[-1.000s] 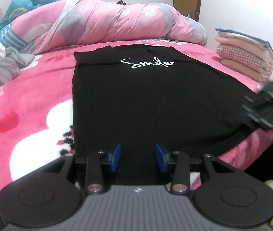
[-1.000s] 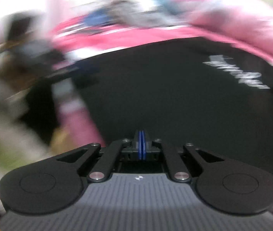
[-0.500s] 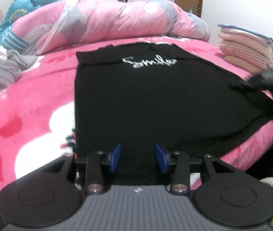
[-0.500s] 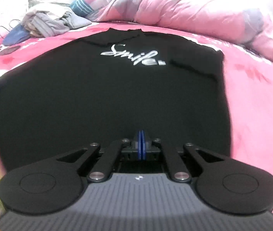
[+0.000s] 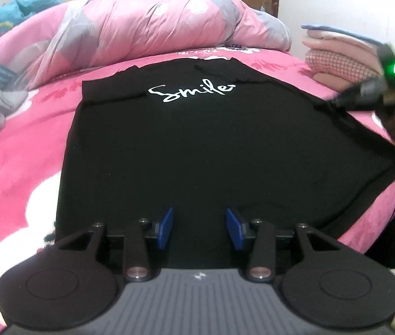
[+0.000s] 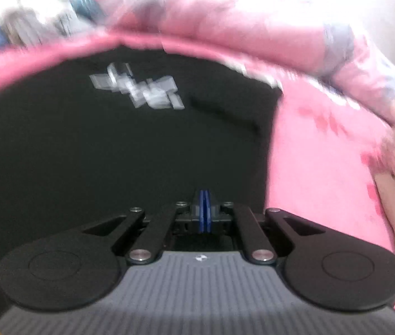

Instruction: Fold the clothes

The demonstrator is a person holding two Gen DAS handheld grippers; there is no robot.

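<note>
A black T-shirt point(image 5: 197, 139) lies spread flat, print side up, on the pink blanket point(image 5: 24, 150) of the bed, its hem toward the cameras and its collar toward the rolled pink quilt point(image 5: 147, 28). The step in hand looks like the set-up for the first fold. The left gripper point(image 5: 199, 227) hovers over the hem with its blue fingers point(image 5: 166, 227) parted and easing wider, nothing between them. The right gripper point(image 6: 204, 215) has its fingers clenched together and empty; in the left wrist view it sits at the shirt's right edge, near the sleeve, though contact cannot be told.

The next move probably calls for each gripper to pinch one layer of an edge and carry it across evenly.

White script on the chest reads "Smile". A stack of folded clothes point(image 5: 342, 55) sits just beyond the shirt's right side.
</note>
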